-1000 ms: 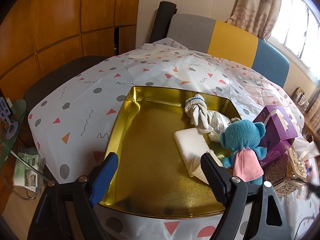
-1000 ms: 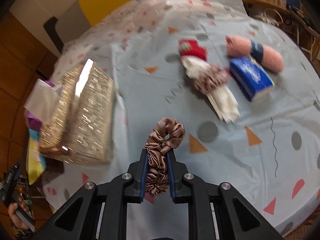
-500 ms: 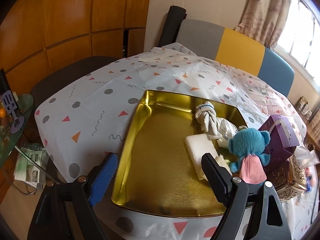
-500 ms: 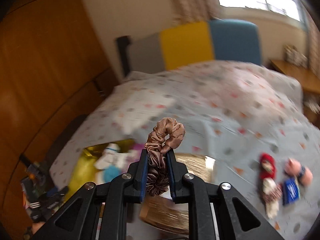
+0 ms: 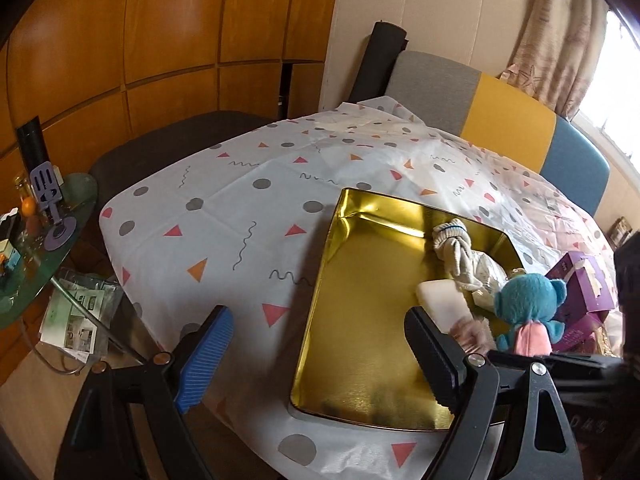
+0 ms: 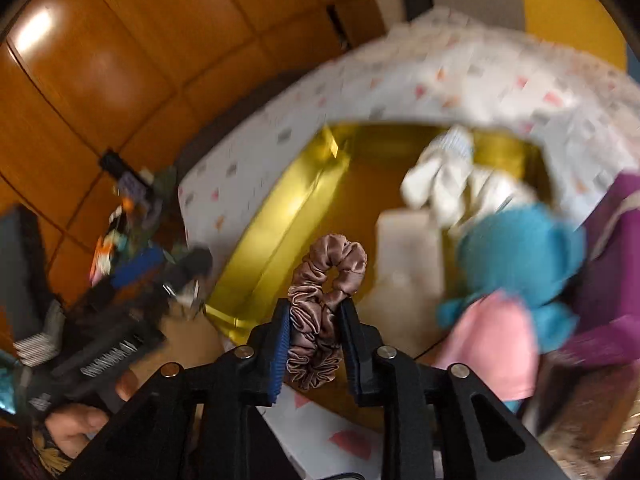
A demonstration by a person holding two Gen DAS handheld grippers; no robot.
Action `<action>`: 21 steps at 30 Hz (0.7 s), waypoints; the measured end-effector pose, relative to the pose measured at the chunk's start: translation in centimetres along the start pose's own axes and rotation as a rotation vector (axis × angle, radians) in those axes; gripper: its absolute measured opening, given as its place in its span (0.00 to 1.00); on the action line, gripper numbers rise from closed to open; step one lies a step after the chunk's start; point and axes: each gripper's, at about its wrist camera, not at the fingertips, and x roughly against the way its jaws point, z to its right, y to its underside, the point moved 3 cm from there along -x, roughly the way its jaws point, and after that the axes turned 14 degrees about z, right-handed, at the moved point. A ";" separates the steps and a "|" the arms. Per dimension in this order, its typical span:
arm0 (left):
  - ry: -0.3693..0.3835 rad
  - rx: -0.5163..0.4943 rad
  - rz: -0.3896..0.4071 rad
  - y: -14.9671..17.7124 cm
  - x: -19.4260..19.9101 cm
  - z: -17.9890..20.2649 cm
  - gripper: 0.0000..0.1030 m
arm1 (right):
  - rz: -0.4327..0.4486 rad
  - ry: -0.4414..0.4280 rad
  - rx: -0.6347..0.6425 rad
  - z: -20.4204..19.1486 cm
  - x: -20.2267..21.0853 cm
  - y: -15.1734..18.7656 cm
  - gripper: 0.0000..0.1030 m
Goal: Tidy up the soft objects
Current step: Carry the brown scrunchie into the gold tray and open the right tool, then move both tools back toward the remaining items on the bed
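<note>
Two grippers are in my hands. My right gripper [image 6: 314,342] has a brown satin scrunchie [image 6: 324,292] standing up between its fingers; its jaws have just been opening a little, they are still narrow, and I cannot tell whether the pads still press the fabric, since the view is blurred. Just beyond the scrunchie lies the gold tray [image 6: 280,216], so the scrunchie hangs over the tray's near edge. Ahead and right of that gripper, inside the tray, I see a white pad [image 6: 408,240], a teal plush bear [image 6: 516,264] in a pink bib, and past them a bundle of white cloth [image 6: 444,176]. Right of the bear sits a purple box [image 6: 616,248]. Low on the left a hand [image 6: 76,428] holds my other gripper.

My left gripper [image 5: 316,348] stands wide with nothing between its fingers. Its left finger is over the spotted tablecloth [image 5: 224,216] on the worktop, its right finger over the tray [image 5: 360,320]. Past that right finger are the pad [image 5: 438,300], the bear [image 5: 524,304] and the cloth bundle [image 5: 460,256], all at the tray's right side. Far beyond the gripper stands a grey, yellow and blue bench back [image 5: 508,108], and far left a glass side table [image 5: 76,196].
</note>
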 end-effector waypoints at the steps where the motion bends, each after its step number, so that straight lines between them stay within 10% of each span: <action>1: 0.001 0.000 -0.003 0.1 -0.1 0.0 0.85 | -0.002 0.006 -0.004 0.1 -0.1 0.2 0.33; 21: 0.077 -0.107 0.032 0.2 2.0 4.1 0.86 | 0.313 0.199 0.045 3.7 12.6 0.3 0.43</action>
